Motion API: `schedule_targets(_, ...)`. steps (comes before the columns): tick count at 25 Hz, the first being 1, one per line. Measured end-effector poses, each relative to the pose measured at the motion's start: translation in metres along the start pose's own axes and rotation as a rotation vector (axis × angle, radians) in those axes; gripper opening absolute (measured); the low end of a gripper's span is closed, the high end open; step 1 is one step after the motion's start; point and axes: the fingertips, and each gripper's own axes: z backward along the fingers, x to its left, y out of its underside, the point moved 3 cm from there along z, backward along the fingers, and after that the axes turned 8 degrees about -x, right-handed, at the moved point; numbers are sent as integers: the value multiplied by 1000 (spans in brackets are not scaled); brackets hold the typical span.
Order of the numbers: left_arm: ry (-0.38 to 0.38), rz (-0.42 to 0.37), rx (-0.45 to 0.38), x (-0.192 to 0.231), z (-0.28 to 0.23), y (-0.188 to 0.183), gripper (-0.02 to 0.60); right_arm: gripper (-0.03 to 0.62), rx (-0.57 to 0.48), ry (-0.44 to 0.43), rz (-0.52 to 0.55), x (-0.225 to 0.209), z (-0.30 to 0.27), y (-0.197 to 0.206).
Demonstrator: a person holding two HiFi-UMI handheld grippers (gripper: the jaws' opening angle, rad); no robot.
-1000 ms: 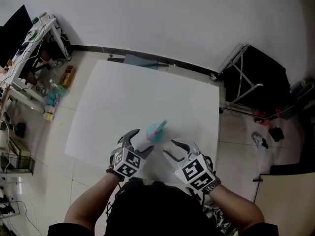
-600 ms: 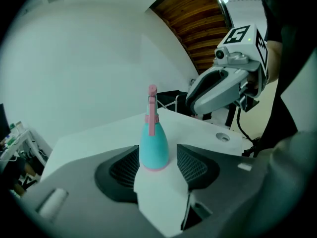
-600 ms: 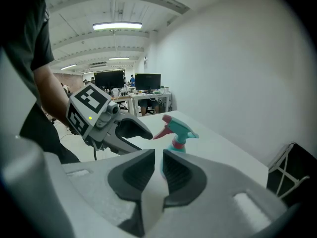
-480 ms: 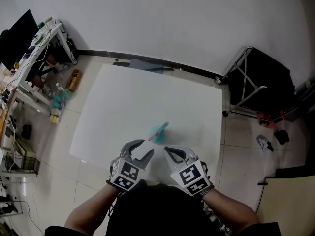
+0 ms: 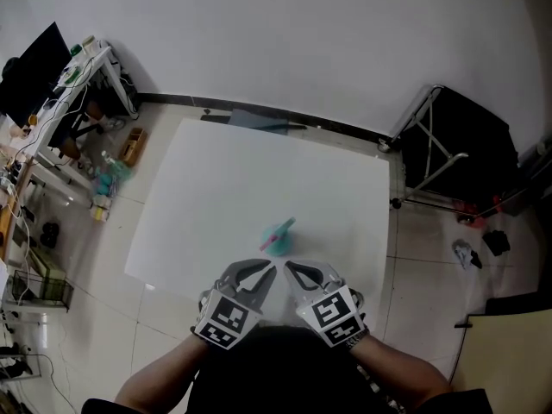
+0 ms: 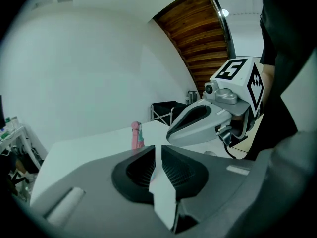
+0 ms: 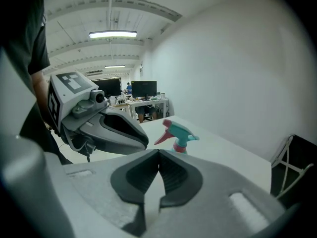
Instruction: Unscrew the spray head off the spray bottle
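Near the front edge of the large white bench (image 5: pixel 216 179), you hold both tools side by side, their tips angled toward each other and pointing out over the bench top. Your left tool (image 5: pixel 261 272) has just been closing and now stands narrow. Its own view shows only a thin slit of light between the dark ribbed pads, and nothing is in that slit. Your right tool (image 5: pixel 291 271) has just been closing too. Its pad tips meet, and it holds nothing.

You have the small spray bottle with the teal spray head and pink trigger (image 5: pixel 278 234) standing upright on the bench, just beyond the two tool tips and roughly between them. Neither tool touches it, and its spray head sits on the bottle neck. Each tool view shows the other tool's grey jaw and marker cube close alongside, with the bottle farther out past them. Off the bench to your right, a black folding frame (image 5: pixel 448 136) stands on the pale tiled floor (image 5: pixel 405 257).
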Motion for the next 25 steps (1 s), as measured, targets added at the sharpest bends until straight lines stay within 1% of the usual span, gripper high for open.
schedule_targets(2,2,3,-6,-2,1,-2,23,-8,-7,2,-16,0,1,0)
schedule_targets(3,2,6,-8,-2,1,-4,17,-8,-12,4,-23,0,1,-1)
schedule_targets(6,-4,28,-15,-1,0,-8,15,-8,-31,10,-34,-1,3,-4)
schedule_targets(11,-19,121,-47,7,2,-13,15,-8,-60,14,-42,1,5,-10)
schedule_targets(13,-22,138,-50,9,2,-13,15,-8,-65,12,-45,1,5,-10)
schedule_targets(25,-19,151,-57,10,2,-12,15,-8,-69,-3,-49,6,2,-12)
